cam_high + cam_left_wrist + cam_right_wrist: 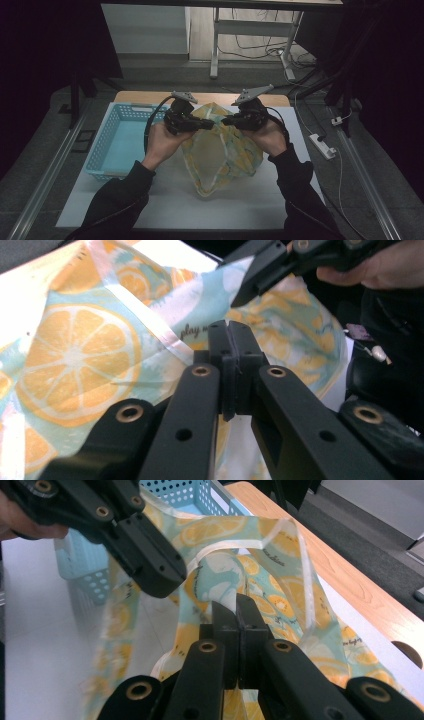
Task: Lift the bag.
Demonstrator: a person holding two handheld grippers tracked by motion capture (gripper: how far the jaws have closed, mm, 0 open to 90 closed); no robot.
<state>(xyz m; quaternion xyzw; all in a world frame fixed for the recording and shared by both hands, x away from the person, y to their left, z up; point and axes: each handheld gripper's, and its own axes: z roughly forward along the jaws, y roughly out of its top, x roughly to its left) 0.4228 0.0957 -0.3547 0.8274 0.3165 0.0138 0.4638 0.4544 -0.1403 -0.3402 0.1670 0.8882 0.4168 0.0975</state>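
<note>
Here both grippers pinch the lemon-print cloth bag [220, 150] above the middle of the white table [280, 200] — the left gripper [210, 125] clamped on its upper left edge, the right gripper [226, 120] clamped just beside it on the right. The bag hangs down between the hands, its lower end towards the near edge. A light-blue plastic basket [107, 145] stands at the left.

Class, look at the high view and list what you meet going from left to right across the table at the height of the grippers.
Blue basket → left gripper → lemon-print bag, pinched by both → right gripper → bare white tabletop.
</note>
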